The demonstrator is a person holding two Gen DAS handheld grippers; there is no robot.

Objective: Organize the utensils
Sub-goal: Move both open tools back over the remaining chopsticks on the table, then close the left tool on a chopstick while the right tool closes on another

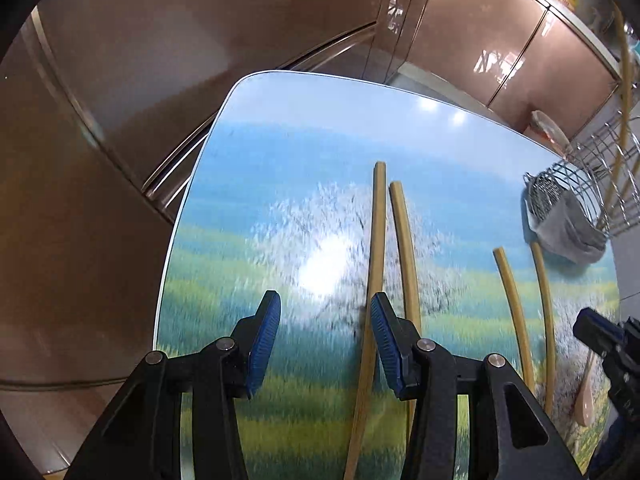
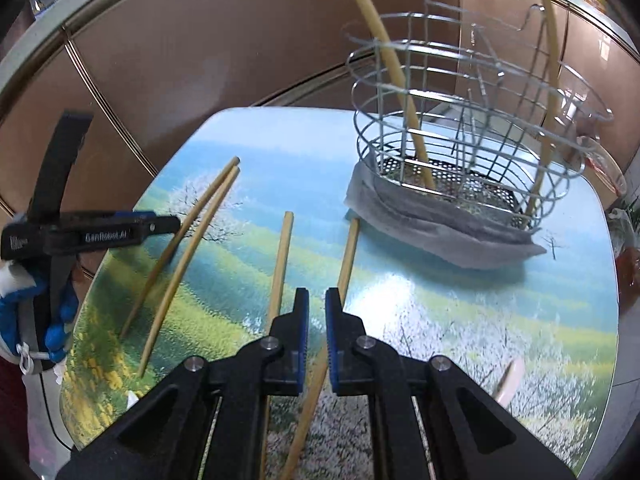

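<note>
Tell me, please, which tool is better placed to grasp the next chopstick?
Probably the left: the left tool stands open beside a chopstick on the table, while the right tool is shut above another chopstick.

A glossy table (image 1: pixel 288 152) printed with a meadow, blossoming trees and blue sky mirrors bright ceiling light. Past its far edge stand shiny brown cabinet doors (image 1: pixel 516 44) with pale metal trim.

Four tan chopsticks (image 2: pixel 188 248) lie flat on the desk (image 2: pixel 440 320); two more (image 2: pixel 394 76) stand tilted in the wire caddy (image 2: pixel 472 152). A pink spoon (image 2: pixel 508 384) lies nearby.
</note>
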